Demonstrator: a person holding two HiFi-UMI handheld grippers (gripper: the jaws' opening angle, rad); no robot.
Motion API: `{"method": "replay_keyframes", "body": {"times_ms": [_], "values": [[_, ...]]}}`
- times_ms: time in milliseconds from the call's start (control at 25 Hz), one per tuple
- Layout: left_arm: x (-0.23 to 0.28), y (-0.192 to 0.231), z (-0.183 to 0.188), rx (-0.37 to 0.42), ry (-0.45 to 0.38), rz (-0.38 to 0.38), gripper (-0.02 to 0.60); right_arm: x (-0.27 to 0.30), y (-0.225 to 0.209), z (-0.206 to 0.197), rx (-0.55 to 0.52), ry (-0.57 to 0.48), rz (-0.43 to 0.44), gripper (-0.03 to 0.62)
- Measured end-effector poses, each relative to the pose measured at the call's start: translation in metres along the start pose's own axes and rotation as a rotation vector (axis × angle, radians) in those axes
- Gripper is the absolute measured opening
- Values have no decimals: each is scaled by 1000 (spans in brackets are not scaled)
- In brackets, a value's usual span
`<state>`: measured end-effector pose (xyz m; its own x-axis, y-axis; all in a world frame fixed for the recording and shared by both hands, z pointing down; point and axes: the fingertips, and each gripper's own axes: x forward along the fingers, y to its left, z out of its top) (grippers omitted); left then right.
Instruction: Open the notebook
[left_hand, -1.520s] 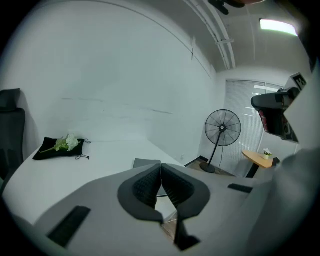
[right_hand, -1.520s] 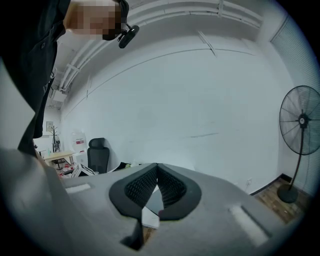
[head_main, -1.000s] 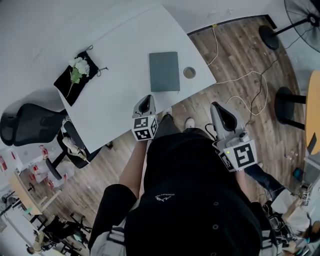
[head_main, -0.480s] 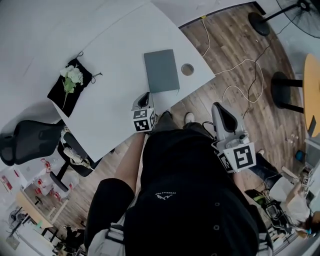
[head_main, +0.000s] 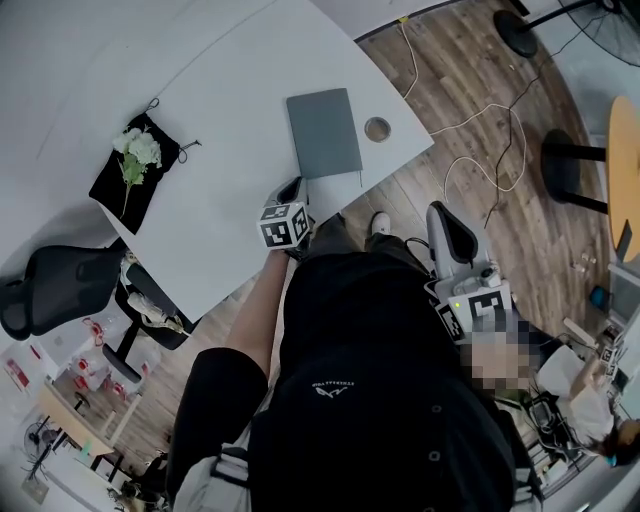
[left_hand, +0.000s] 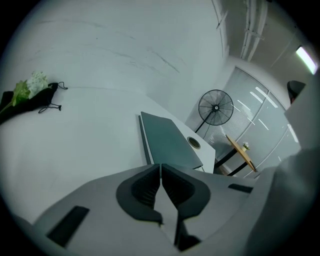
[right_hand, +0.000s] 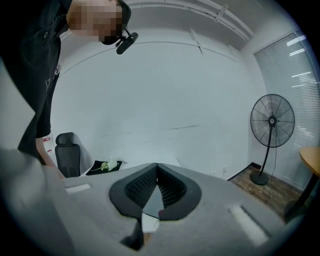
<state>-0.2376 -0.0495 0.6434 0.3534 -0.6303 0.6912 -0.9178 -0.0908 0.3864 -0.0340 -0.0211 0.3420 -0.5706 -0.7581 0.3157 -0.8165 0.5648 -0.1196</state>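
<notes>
A closed dark grey-green notebook (head_main: 323, 132) lies flat on the white table (head_main: 220, 120), near its right front corner. My left gripper (head_main: 291, 187) is over the table's front edge, just short of the notebook's near left corner, with its jaws shut and empty. In the left gripper view the notebook (left_hand: 168, 142) lies straight beyond the shut left gripper (left_hand: 160, 165). My right gripper (head_main: 441, 212) hangs over the wooden floor to the right of the table, well away from the notebook. In its own view the right gripper (right_hand: 157, 165) is shut on nothing.
A black pouch with white flowers (head_main: 135, 158) lies at the table's left. A round cable hole (head_main: 378, 128) sits right of the notebook. A black office chair (head_main: 50, 280) stands at the left; cables (head_main: 480, 140) and fan bases (head_main: 570, 165) are on the floor at the right.
My left gripper has moved forward over the table edge, closer to the notebook's near corner. The right gripper has barely shifted. The notebook stays closed.
</notes>
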Motion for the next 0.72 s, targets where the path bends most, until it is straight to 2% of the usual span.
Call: {"method": "replay_keyframes", "body": {"times_ms": [400, 720], "values": [[9, 3, -12, -151, 49, -110, 9, 6, 2, -3, 3, 16, -8, 6], [10, 6, -16, -187, 60, -107, 15, 5, 2, -1, 17, 0, -21, 6]]}}
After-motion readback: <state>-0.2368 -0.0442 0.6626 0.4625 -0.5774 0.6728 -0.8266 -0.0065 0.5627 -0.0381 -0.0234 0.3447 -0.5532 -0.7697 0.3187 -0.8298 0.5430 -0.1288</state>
